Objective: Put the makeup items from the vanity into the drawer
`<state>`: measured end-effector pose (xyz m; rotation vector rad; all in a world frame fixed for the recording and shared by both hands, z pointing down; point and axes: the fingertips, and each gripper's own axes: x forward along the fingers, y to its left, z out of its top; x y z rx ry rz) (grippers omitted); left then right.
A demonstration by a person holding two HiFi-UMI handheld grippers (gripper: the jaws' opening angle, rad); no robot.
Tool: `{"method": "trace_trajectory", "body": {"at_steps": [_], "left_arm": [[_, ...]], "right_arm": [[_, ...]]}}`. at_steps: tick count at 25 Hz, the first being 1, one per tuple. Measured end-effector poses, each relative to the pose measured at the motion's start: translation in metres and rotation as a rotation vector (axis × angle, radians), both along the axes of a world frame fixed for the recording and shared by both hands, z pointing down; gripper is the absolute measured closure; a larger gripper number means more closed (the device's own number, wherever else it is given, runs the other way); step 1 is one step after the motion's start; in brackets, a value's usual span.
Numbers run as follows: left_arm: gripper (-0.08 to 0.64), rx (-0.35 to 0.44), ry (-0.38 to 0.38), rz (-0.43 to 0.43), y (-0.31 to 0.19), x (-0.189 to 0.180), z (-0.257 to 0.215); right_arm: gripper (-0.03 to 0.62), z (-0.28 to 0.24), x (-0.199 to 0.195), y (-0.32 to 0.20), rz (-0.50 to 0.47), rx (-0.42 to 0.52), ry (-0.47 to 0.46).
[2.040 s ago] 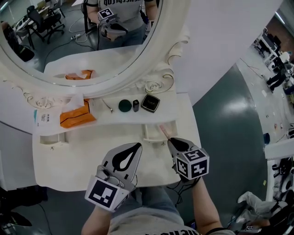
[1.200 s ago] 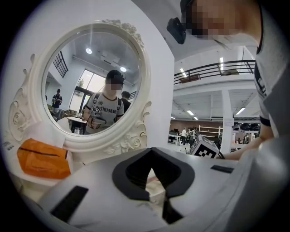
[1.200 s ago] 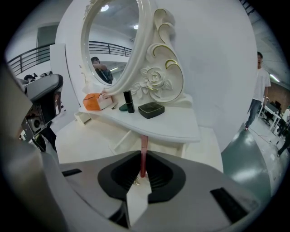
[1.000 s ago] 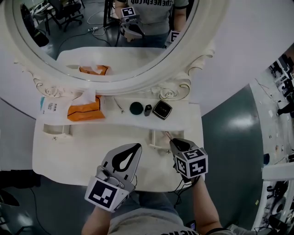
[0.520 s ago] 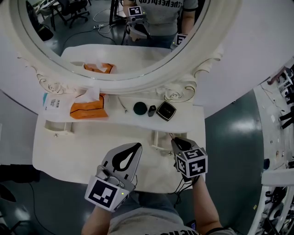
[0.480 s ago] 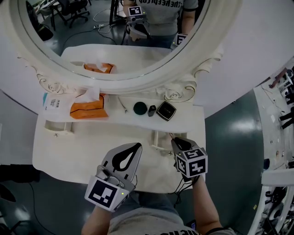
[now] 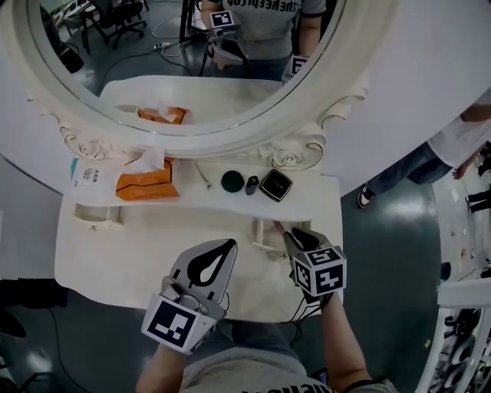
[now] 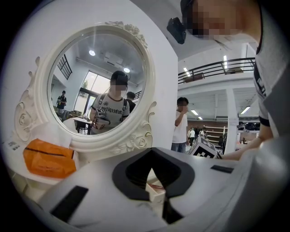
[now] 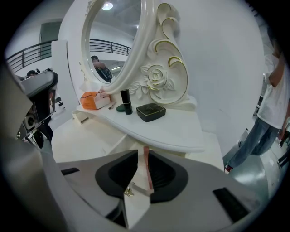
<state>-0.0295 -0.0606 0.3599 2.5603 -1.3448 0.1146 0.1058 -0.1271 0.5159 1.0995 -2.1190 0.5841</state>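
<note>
Parting the right gripper point(image 7: 288, 234) wide over the open drawer point(image 7: 259, 234), pink stick point(image 9: 147, 170) lying loose between its jaws inside. Holding the left gripper point(image 7: 228, 246) closed on nothing above the vanity point(image 7: 130, 249).

The white vanity point(image 7: 146, 257) bears a raised shelf point(image 7: 307, 201). A thin stick point(image 7: 203, 176) lies mid-shelf. Toward nine o'clock lie an orange tissue pack point(image 7: 146, 178) and a white packet point(image 7: 86, 173). Toward three o'clock lie a round dark compact point(image 7: 232, 181), a small dark tube point(image 7: 252, 185) and a black square case point(image 7: 275, 184). An open drawer point(image 7: 259, 232) sits at five o'clock.

No readable text, mirrored shirt print point(image 7: 265, 6) unclear
</note>
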Motion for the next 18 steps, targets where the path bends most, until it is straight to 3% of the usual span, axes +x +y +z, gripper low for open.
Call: {"method": "trace_trajectory", "body": {"at_steps": [5,9,18], "left_arm": [[0.554,0.003,0.002,0.013,-0.001,0.000,-0.001],[0.554,0.006,0.004,0.037,0.000,0.003,-0.003],[0.554,0.052,0.006,0.114,0.002,0.008,-0.013]], "right_arm": [[0.502,-0.008,0.001,0.000,0.026,0.022,-0.029],[0.569,-0.018,0.003,0.001,0.056,0.047,-0.055],[0.580,-0.045,-0.001,0.015,0.103,0.114,-0.134]]}}
